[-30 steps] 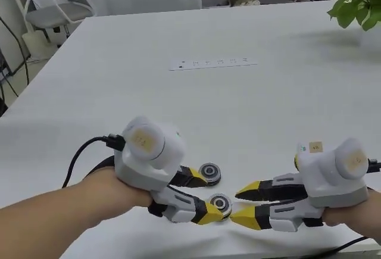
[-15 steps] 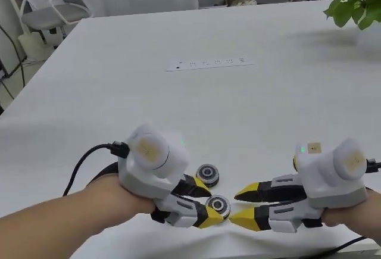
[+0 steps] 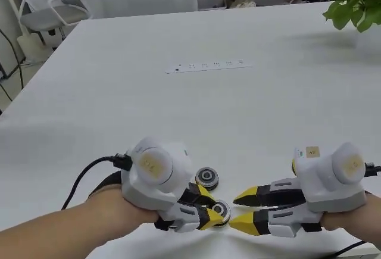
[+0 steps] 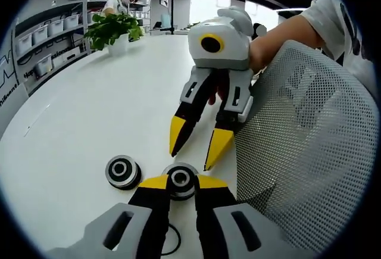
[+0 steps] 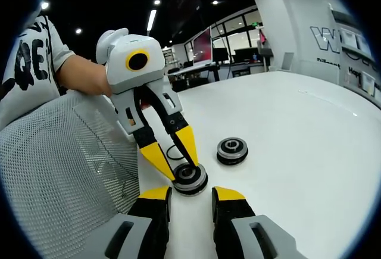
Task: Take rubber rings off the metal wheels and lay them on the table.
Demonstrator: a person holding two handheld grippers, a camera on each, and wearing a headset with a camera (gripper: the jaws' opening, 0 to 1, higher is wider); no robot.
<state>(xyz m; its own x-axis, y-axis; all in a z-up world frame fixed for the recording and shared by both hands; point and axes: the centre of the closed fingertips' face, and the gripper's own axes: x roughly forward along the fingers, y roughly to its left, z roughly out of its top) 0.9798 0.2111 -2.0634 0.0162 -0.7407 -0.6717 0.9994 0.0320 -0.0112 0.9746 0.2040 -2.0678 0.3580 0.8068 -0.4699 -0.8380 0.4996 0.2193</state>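
One black-rimmed silver wheel sits in left tool.

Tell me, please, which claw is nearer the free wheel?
Left. The left claw sits just beside the free wheel, around the other wheel; the right claw lies farther right.

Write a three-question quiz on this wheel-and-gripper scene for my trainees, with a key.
1. True or false: the right gripper is shut on the near wheel.
2. How many metal wheels sit on the table? A one, B two, C three.
3. What lies loose on the table beneath the left gripper?
Key: 1 false, its jaws stand open, short of the wheel; 2 B, the near wheel and the far wheel; 3 a black rubber ring.
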